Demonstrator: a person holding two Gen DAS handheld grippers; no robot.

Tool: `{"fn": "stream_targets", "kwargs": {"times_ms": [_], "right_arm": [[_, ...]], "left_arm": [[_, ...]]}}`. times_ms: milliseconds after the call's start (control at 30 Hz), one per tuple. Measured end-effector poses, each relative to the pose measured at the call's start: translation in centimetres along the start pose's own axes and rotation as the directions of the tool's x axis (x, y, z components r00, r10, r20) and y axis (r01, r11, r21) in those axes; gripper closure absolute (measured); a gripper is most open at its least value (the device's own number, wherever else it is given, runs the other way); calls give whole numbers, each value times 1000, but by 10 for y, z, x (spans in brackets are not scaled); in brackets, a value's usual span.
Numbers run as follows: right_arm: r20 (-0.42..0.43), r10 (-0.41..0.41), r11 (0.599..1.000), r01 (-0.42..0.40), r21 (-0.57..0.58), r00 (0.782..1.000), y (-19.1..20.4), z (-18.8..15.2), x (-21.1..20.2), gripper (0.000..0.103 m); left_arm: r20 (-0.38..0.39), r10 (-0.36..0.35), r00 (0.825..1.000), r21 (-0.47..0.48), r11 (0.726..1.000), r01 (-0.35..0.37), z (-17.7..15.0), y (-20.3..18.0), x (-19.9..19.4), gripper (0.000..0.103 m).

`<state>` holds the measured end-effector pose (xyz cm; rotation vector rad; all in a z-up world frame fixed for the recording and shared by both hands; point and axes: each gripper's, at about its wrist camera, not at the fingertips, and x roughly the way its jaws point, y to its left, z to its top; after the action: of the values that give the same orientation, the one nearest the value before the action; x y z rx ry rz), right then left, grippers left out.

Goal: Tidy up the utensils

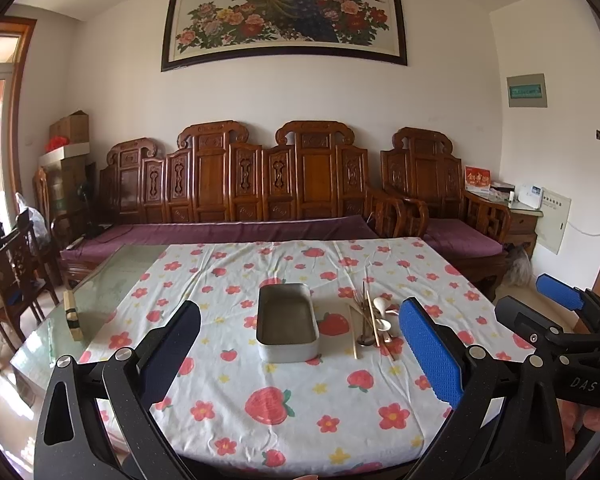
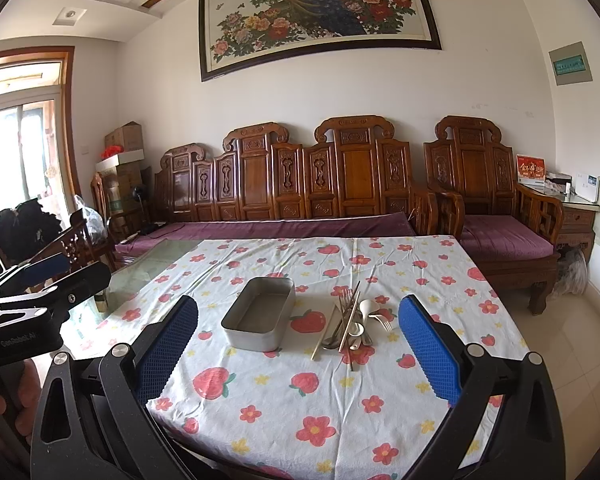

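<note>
A grey metal tin (image 1: 287,322) (image 2: 259,314) stands empty in the middle of the flowered tablecloth (image 1: 260,400) (image 2: 284,400). Just right of it lies a loose pile of utensils (image 1: 374,322) (image 2: 354,322): wooden chopsticks, white spoons, metal forks and spoons. My left gripper (image 1: 300,348) hangs open above the near half of the table, nothing between its blue pads. My right gripper (image 2: 298,340) is open as well, held back from the tin and pile. The right gripper (image 1: 556,296) also shows at the right edge of the left wrist view.
A carved wooden sofa (image 1: 236,184) with purple cushions runs behind the table. Bare glass tabletop (image 1: 100,296) shows at the left, with a small wooden block (image 1: 73,316) on it. Wooden chairs (image 1: 16,272) stand at the left. A hand (image 2: 4,400) holds the left gripper.
</note>
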<state>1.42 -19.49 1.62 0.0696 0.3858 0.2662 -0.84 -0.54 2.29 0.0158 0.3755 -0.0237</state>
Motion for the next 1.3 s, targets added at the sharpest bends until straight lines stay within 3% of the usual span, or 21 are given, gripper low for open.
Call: {"fn": "stream_targets", "kwargs": {"times_ms": [933, 1300], "right_arm": [[2, 0, 1000, 0, 1, 1000, -1, 2, -2, 3], [-21, -4, 1000, 4, -10, 1000, 0, 0, 4, 3]], "left_arm": [[4, 1, 1000, 2, 1000, -1, -1, -1, 0, 7], [-55, -13, 998, -2, 1000, 13, -8, 3, 17, 7]]}}
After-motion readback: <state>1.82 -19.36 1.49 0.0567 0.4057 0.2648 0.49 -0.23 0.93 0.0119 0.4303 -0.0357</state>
